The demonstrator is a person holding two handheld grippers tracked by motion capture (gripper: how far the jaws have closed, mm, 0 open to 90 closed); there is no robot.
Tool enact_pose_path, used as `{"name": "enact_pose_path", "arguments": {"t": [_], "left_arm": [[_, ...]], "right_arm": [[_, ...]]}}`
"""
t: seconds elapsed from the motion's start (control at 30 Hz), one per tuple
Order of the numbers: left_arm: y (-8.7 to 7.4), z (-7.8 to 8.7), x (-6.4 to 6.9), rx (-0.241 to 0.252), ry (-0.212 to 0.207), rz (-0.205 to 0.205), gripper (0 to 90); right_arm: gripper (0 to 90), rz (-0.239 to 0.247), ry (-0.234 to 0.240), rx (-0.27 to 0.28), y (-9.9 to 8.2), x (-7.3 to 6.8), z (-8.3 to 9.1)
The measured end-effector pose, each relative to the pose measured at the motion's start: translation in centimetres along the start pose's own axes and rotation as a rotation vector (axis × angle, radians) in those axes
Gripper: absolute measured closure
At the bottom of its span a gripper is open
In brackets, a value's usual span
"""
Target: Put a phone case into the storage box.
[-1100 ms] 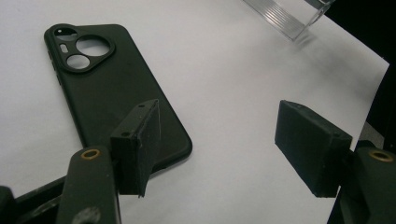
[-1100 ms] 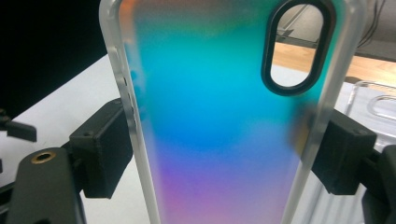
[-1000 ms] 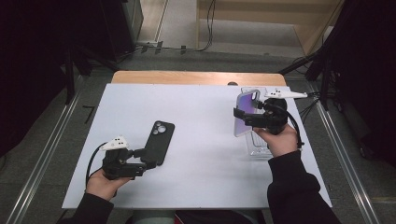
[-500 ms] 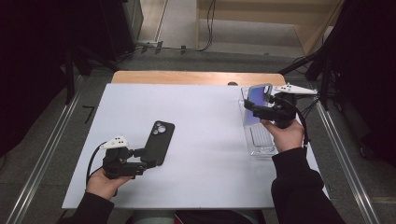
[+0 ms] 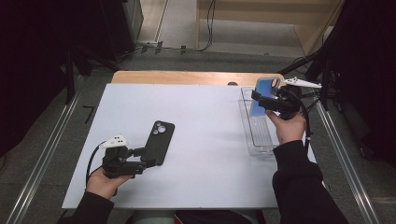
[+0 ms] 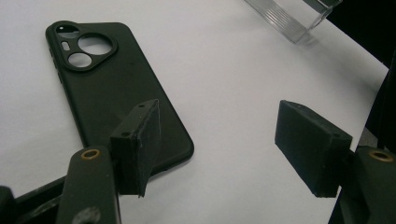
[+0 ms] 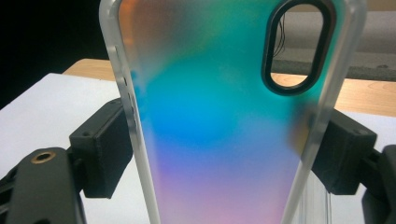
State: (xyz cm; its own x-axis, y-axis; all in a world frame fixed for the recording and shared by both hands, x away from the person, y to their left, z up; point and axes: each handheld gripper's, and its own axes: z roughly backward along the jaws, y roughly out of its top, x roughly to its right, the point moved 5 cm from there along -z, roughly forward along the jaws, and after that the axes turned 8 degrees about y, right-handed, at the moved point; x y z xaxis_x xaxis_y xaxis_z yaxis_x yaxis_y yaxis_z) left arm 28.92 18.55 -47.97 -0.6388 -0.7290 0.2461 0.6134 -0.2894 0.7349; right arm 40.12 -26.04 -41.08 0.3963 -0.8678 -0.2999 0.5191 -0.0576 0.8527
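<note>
Right tool [image 5: 263, 101] is clamped on an iridescent translucent phone case [image 5: 262, 95], up above the clear plastic tray [image 5: 259, 140]. Left tool [image 5: 148, 158] sits wide open over the black phone case's [image 5: 159, 141] end on the white bench [image 5: 205, 140].

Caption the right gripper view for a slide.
Right gripper clamps an upright iridescent translucent phone case by its side edges, oval camera cutout at top.

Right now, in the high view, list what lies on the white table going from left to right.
Left gripper, held in a hand at the near left → black phone case, flat, camera cutouts facing up → clear plastic tray → iridescent blue-purple translucent phone case, upright in the right gripper above the tray's far end.
</note>
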Motion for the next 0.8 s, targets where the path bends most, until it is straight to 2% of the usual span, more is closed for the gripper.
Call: {"name": "enact_pose_path", "arguments": {"t": [0.33, 0.5, 0.63, 0.8], "left_arm": [[-0.1, 0.1, -0.1, 0.006, 0.001, 0.003, 31.9], [-0.1, 0.0, -0.2, 0.001, 0.002, 0.004, 31.9], [-0.1, 0.0, -0.1, 0.0, 0.001, 0.002, 31.9], [-0.1, -0.1, 0.1, -0.003, -0.002, -0.003, 31.9]], "right_arm": [[15.7, -0.003, -0.031, -0.002, 0.6, 1.2, -2.2], [15.7, -0.04, -0.028, 0.003, 1.0, 2.1, -3.1], [15.7, -0.021, -0.068, -0.015, 1.2, 2.8, -4.0], [15.6, -0.027, -0.084, -0.011, 1.5, 3.7, -5.2]]}}
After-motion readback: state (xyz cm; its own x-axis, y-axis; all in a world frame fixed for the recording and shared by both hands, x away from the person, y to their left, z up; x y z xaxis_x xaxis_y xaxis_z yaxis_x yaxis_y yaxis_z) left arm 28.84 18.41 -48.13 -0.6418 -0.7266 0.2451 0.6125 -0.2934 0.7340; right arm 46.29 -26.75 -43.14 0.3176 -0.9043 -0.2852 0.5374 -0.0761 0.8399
